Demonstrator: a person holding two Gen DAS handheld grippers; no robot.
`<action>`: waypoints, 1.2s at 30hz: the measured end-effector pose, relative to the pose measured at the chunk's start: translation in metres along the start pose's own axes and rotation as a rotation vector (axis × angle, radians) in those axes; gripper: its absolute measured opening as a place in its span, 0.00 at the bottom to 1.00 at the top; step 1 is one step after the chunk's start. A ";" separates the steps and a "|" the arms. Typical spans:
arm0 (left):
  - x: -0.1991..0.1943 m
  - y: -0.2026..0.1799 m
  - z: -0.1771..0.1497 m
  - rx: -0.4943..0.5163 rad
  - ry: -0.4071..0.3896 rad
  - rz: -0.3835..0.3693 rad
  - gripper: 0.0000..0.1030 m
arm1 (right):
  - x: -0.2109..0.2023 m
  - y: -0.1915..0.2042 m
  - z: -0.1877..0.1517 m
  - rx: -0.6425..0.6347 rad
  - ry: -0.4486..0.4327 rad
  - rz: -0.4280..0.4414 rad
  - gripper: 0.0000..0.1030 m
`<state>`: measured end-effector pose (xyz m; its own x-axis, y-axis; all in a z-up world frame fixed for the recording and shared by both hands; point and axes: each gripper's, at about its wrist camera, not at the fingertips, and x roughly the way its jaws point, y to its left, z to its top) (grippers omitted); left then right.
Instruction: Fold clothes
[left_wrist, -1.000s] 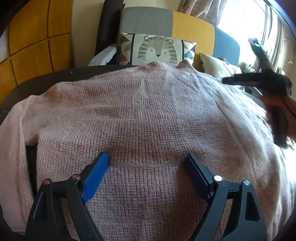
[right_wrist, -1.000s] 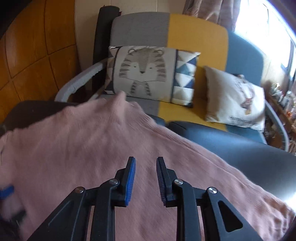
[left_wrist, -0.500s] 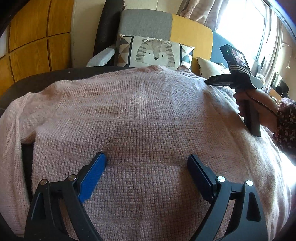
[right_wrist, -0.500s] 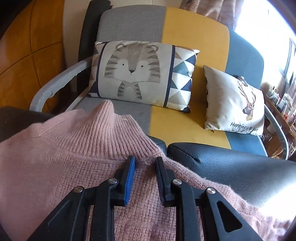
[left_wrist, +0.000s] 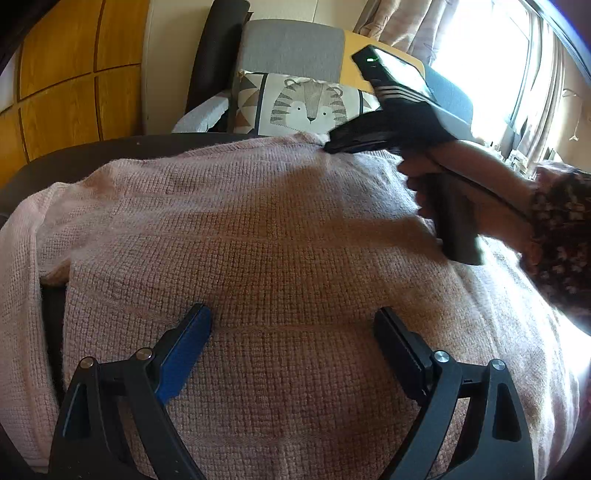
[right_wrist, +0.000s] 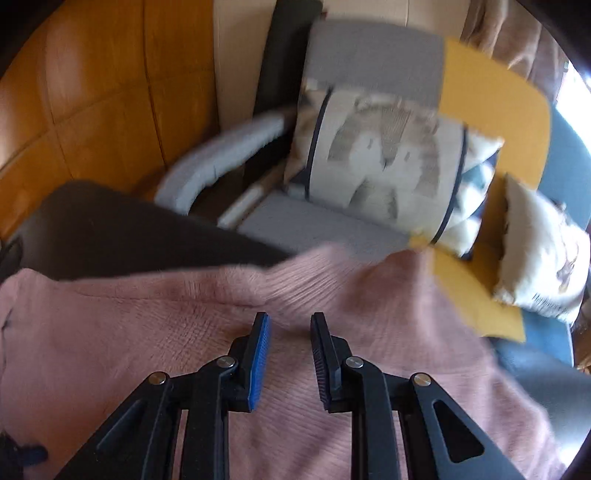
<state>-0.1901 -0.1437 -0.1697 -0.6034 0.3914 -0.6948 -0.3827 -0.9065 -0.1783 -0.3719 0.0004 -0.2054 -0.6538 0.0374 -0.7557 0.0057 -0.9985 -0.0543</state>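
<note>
A pink knit sweater (left_wrist: 258, 229) lies spread flat on a dark leather surface (left_wrist: 74, 162), collar (left_wrist: 306, 136) at the far edge. My left gripper (left_wrist: 291, 312) hovers wide open over the lower body of the sweater, with nothing between its fingers. A hand holds my right gripper (left_wrist: 328, 147), whose tips are at the collar. In the blurred right wrist view, the right gripper (right_wrist: 290, 317) stands just short of the ribbed collar (right_wrist: 314, 269), over the sweater (right_wrist: 110, 332). Its jaws are a narrow gap apart, with no fabric pinched.
Behind the leather surface (right_wrist: 110, 229) stands a grey, yellow and blue sofa with a tiger cushion (left_wrist: 310, 107) and a second pale cushion (right_wrist: 535, 266). Wooden panels (left_wrist: 74, 74) fill the left wall. A floral sleeve (left_wrist: 561, 229) comes in from the right under a bright window (left_wrist: 480, 55).
The right gripper has swept left along the far side of the sweater, from the right shoulder to the collar. The left gripper has stayed in place, still wide open.
</note>
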 end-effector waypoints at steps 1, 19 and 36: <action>0.000 0.000 0.000 -0.002 0.000 -0.002 0.89 | 0.007 0.004 0.001 0.008 0.008 -0.012 0.21; 0.004 0.002 0.004 -0.006 0.001 -0.004 0.89 | -0.103 -0.004 -0.098 -0.060 -0.007 -0.145 0.23; 0.005 -0.004 0.005 0.027 0.030 0.026 0.91 | -0.172 -0.080 -0.188 0.212 0.043 -0.188 0.29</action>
<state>-0.1954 -0.1372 -0.1692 -0.5926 0.3623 -0.7194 -0.3860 -0.9116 -0.1412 -0.1178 0.0809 -0.1937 -0.5956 0.2194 -0.7727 -0.2735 -0.9599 -0.0616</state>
